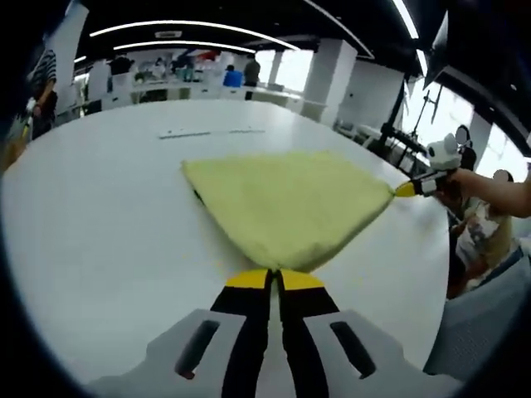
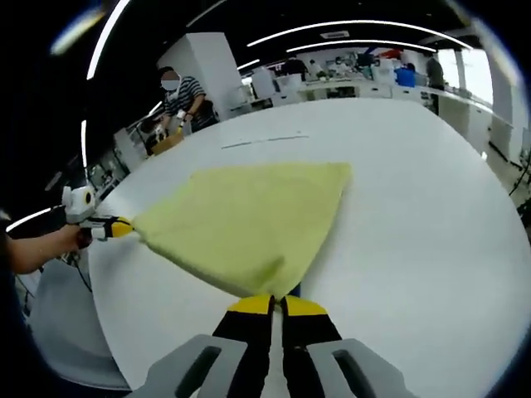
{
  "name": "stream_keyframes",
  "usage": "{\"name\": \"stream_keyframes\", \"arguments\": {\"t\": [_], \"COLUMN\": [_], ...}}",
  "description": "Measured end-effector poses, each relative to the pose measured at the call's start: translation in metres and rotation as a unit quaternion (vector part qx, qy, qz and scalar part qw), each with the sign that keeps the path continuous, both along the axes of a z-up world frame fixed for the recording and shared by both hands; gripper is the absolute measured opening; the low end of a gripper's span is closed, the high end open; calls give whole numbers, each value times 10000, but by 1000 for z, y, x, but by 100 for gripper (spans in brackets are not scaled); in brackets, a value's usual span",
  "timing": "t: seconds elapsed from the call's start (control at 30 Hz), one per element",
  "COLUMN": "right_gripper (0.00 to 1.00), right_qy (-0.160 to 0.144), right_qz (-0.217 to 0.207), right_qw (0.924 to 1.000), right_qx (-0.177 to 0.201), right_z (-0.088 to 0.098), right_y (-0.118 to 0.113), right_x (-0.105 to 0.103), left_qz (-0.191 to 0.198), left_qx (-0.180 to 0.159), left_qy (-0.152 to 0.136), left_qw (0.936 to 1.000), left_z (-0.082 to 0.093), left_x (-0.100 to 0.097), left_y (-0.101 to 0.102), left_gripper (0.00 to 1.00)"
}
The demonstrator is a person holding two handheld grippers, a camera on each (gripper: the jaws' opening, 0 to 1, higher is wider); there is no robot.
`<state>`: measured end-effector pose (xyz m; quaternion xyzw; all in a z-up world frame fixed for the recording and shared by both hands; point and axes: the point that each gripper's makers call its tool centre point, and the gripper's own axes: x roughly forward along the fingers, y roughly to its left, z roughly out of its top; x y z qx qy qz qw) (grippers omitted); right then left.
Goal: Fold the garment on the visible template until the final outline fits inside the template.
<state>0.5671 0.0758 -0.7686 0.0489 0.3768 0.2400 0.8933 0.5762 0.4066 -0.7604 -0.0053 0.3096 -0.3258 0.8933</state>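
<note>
A yellow-green garment [image 1: 286, 203] lies spread as a rough triangle on the white table [image 1: 99, 215]. My left gripper [image 1: 275, 274] is shut on the garment's near corner. My right gripper [image 1: 405, 189] comes in from the right, held by a hand [image 1: 455, 178], and pinches the right corner. In the right gripper view, the garment [image 2: 249, 217] stretches between my right gripper [image 2: 276, 300], shut on the near corner, and my left gripper [image 2: 123, 227], shut on the left corner. The far corner [image 2: 340, 170] rests on the table. A thin marked line [image 1: 211, 133] lies beyond the garment.
The table edge [image 2: 99, 282] runs close to the left gripper's side. A person in a striped shirt [image 2: 184, 95] stands at a bench beyond the table. Desks with more people [image 1: 236, 76] line the far wall. Stands and equipment [image 1: 406, 137] are at the right.
</note>
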Motion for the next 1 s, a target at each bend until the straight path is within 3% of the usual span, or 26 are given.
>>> {"name": "stream_keyframes", "arguments": {"t": [0.5, 1.0], "right_gripper": [0, 0], "right_qy": [-170, -163], "right_qz": [356, 775], "right_qw": [9979, 9931], "right_qx": [-513, -868], "right_z": [2, -1], "right_y": [-11, -13], "right_x": [-4, -19], "left_qz": [-75, -205], "left_qx": [273, 399], "left_qy": [63, 164], "left_qw": [9996, 9989], "left_z": [-6, -13], "left_x": [-4, -24], "left_y": [9, 8], "left_gripper": [0, 0]}}
